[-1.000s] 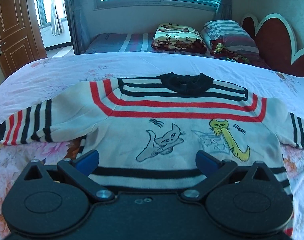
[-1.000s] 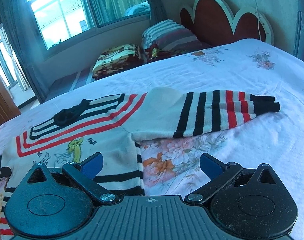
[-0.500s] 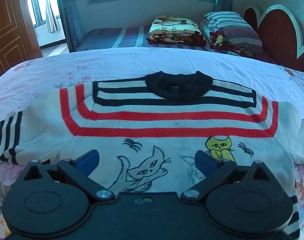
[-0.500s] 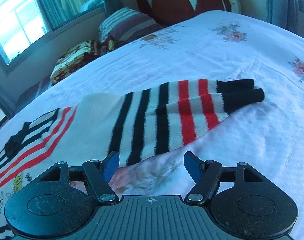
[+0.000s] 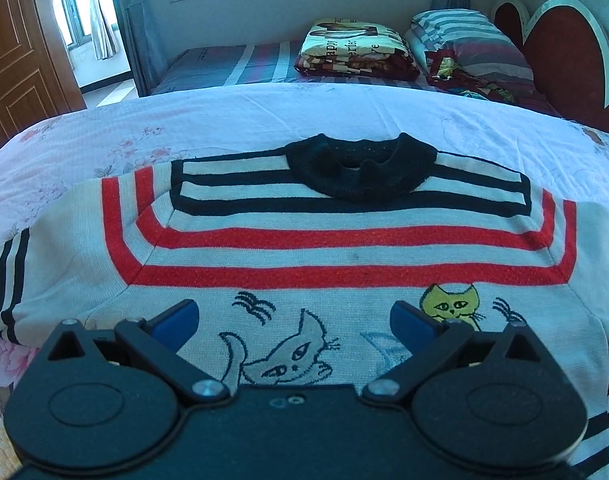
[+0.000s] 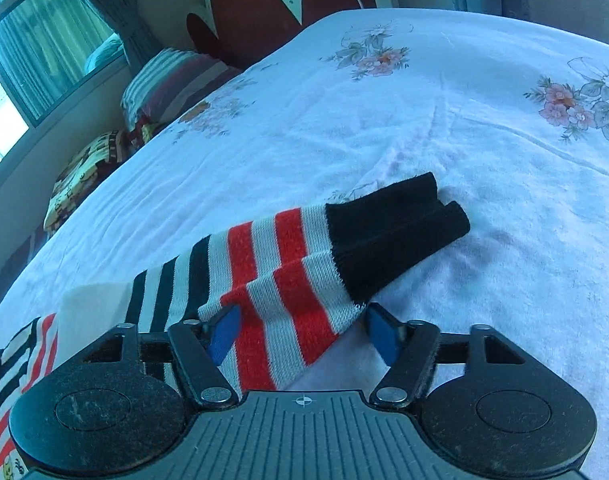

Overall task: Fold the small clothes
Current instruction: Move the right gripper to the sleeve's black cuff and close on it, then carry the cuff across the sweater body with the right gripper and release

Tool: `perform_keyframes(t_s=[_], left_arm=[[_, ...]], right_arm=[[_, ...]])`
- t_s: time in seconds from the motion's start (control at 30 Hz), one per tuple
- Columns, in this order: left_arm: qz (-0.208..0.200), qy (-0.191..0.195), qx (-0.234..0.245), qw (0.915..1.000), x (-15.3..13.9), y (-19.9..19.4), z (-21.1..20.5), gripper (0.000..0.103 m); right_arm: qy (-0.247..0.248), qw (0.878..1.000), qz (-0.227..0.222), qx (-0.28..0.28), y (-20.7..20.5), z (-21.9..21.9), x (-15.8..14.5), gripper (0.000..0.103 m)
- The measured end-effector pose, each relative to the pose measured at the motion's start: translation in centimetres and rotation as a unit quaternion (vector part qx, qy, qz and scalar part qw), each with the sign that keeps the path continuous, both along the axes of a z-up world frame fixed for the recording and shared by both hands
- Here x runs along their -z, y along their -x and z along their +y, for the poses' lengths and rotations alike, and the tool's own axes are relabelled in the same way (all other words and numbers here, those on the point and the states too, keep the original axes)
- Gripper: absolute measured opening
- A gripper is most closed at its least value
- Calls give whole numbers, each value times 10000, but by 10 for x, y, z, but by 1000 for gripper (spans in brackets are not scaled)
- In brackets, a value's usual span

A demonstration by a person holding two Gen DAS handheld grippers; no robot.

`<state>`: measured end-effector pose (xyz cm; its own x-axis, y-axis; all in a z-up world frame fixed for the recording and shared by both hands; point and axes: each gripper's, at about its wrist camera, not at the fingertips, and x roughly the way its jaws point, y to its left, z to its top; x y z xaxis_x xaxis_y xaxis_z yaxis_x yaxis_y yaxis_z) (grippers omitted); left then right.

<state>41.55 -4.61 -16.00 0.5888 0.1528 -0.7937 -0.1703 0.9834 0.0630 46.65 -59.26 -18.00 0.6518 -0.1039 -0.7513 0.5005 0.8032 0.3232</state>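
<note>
Right gripper (image 6: 300, 334) has just been closing around the sweater (image 5: 344, 248) sleeve (image 6: 280, 280), pads not pressing yet. Left gripper (image 5: 292, 320) hangs wide open, empty. Soft, floppy knit; best pinched near the cuff (image 6: 388, 228).

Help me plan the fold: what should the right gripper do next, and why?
Probably finish closing on the sleeve. The right gripper has just been closing, the striped end lies between its jaws, and the far pad looks clear of the knit.
</note>
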Motion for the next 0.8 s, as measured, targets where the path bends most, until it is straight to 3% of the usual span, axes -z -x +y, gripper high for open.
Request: perform_keyframes(t_s=[0.03,0.23,0.37,0.53,0.67,0.8], left_arm=[[15,5,3,10000,0,-1,0,101],[-9,-15,79,10000,1,0,-3,101],[-105,18,107,9999,-3,2,-3,101],[-251,45,61,9997,-12,6,1,101],[-339,95,12,9994,-20,10,8,101],[-439,238,-236,9985,-27,18,22,101]], right_arm=[[-39,10000,-31,79,0,-2,1,35],[-176,9992,-316,148,2,-6,-3,14],[61,9976,-683,-46,2,8,-20,13],[357,9891,-1203,-767,-7,51,-55,12],[341,9737,-1533,-1653,-19,109,-78,12],[217,9481,-1682,-2690,-27,188,-79,12]])
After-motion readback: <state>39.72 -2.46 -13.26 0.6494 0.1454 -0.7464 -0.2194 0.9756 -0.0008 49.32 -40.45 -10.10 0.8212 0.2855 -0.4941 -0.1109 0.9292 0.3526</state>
